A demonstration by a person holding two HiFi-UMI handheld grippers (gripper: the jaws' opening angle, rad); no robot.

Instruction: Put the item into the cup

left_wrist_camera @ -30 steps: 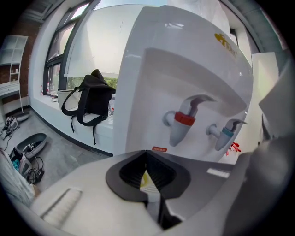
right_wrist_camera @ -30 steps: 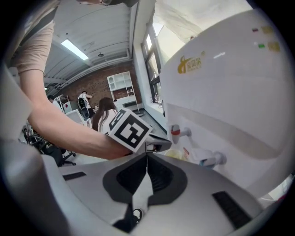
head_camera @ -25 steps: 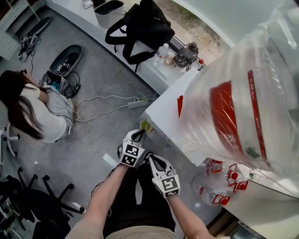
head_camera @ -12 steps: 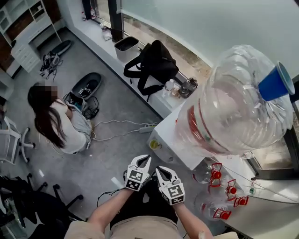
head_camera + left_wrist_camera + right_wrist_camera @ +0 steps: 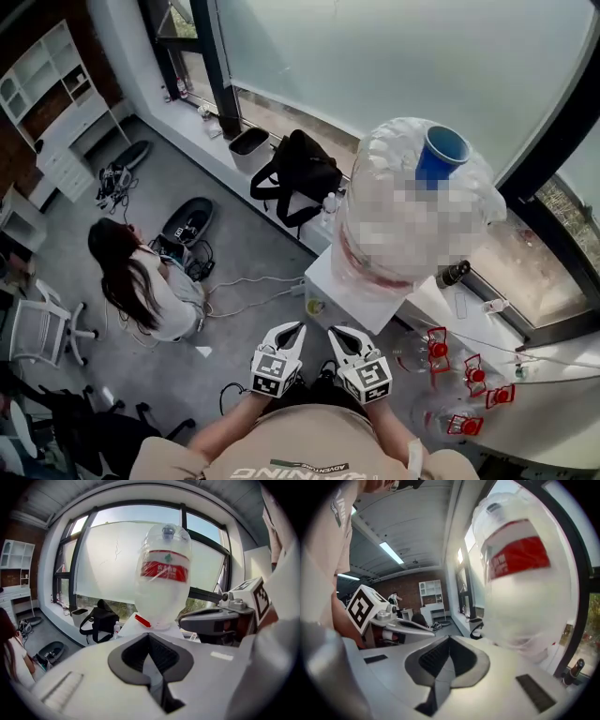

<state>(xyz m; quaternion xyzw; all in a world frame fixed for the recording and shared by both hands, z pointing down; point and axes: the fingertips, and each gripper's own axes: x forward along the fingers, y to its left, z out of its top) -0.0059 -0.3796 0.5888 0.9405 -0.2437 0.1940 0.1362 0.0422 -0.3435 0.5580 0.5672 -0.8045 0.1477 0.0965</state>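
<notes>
Grey floor [image 5: 239, 239] fills much of the head view, and both tools are held low against the person's body. The left hand-held gripper [image 5: 286, 330] and right hand-held gripper [image 5: 342, 333] sit side by side, each with its jaws pressed together on nothing. Ahead, a large clear water bottle [image 5: 370, 192] with a red label stands near the closest corner of the white surface [image 5: 328, 281]. What looks like a blue cup [image 5: 441, 155] sits on its top. I cannot tell which thing is the item. A black bag [image 5: 302, 173] lies by the window.
</notes>
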